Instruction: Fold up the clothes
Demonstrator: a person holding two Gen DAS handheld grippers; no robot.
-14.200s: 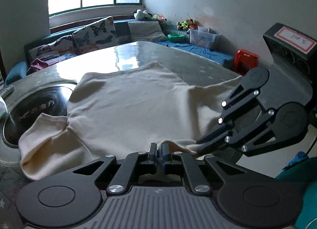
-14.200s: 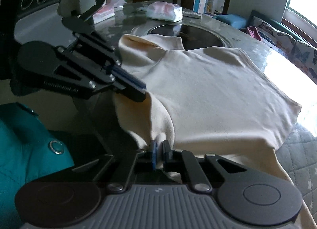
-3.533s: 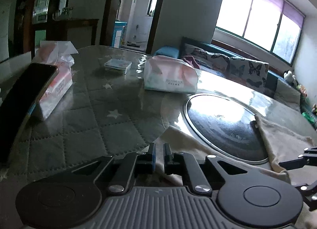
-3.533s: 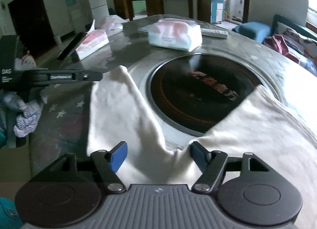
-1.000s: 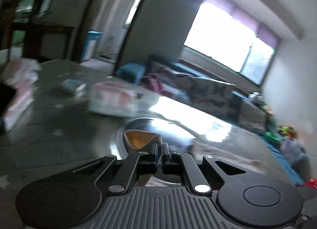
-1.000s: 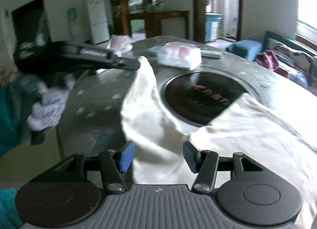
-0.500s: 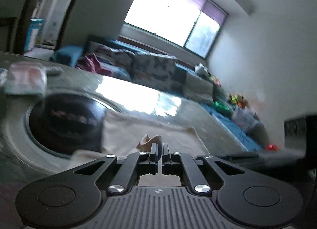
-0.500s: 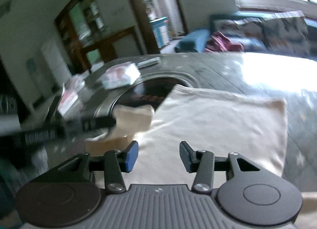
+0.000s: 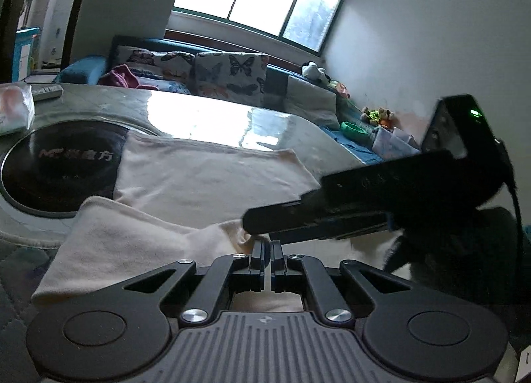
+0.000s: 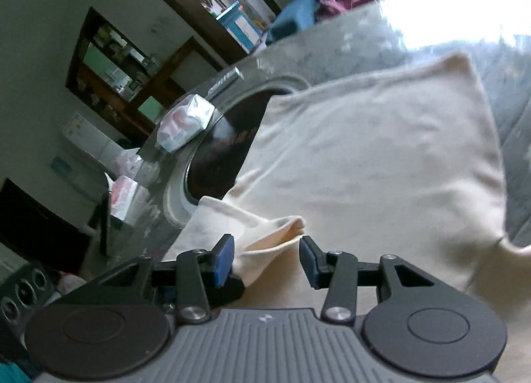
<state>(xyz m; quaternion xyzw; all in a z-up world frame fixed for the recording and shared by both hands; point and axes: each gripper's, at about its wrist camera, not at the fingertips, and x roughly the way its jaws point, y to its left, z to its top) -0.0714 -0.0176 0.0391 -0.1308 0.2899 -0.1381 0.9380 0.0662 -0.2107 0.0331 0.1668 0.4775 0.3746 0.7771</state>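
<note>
Shirt (image 9: 205, 180), cream, is lying part-folded on the table (image 9: 282, 124) beside the dark round inset (image 9: 59, 170), with the left gripper (image 9: 266, 252) pinching the sleeve (image 10: 265, 233) end over the body while the right gripper (image 10: 265, 258) is standing wide, straddling that bunch without touching. Judgement: sleeve is wanting lowering flat and square to the side edge before letting go. Right gripper's body is blocking the shirt's near hem in the left view; the collar is not showing.

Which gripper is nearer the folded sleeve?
Left. The left gripper is shut on the sleeve; the right gripper is open, straddling its tip.
</note>
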